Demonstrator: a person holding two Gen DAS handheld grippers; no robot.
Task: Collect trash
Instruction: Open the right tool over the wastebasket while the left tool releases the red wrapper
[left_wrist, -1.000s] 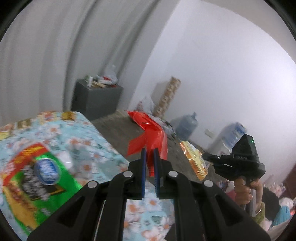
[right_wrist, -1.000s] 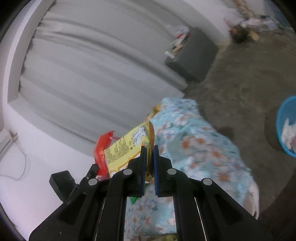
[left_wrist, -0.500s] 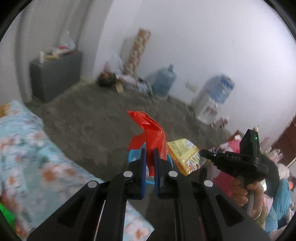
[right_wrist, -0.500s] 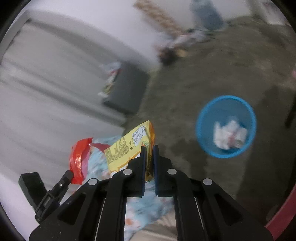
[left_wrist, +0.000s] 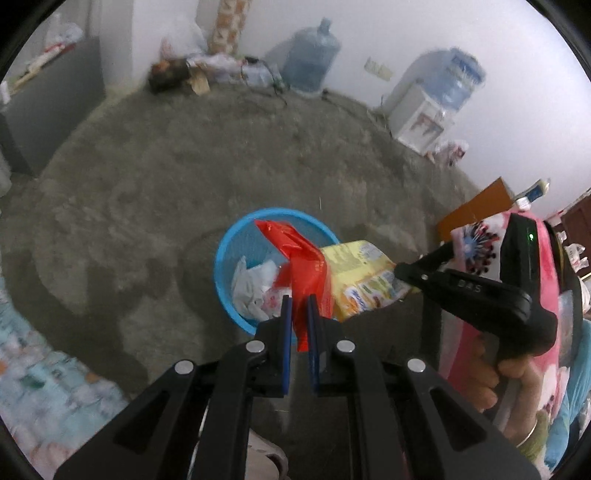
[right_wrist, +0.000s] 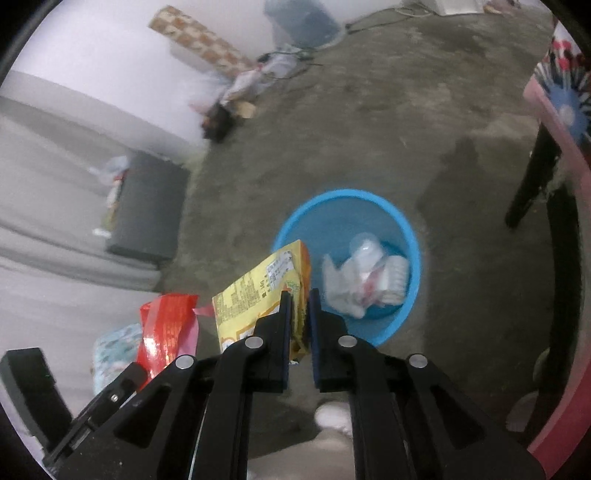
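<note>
Above the blue bin, the left gripper is clamped on a red wrapper; the right gripper, jaws just easing apart, has the yellow snack packet between its pads. The packet hangs toward the near rim; released there, it may land on the concrete floor.

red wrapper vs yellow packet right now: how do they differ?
Colour: the red wrapper is plain glossy red; the yellow packet is yellow with printed text and an orange edge.
Shape: the red wrapper is narrow and twisted; the yellow packet is broader and flatter.
Holder: the red wrapper sits in the left gripper, the yellow packet in the right gripper.
Shared: both hang near the blue basket.
</note>
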